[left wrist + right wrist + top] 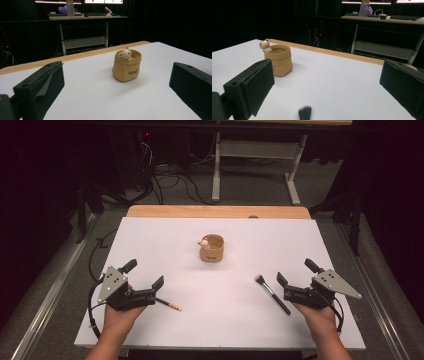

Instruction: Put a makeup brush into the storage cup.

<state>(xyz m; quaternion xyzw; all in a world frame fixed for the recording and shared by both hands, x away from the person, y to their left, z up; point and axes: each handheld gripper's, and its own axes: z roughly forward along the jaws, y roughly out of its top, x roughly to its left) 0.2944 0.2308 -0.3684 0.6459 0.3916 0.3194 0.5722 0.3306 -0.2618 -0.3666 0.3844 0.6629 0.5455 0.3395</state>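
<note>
Where the high view looks down on the white table [220, 320], the left gripper [146, 274] stands wide open and empty just above a thin orange-tipped pencil [168, 305], and the right gripper [295, 271], equally open and empty, sits just beside a black-handled makeup brush [272, 294]. In the left gripper view the tan pouch-shaped pot with a small animal figure on its rim [126, 65] stands ahead between the jaws (well apart from them). The right gripper view shows that pot ahead to the left, and the brush's bristles close below.
</note>
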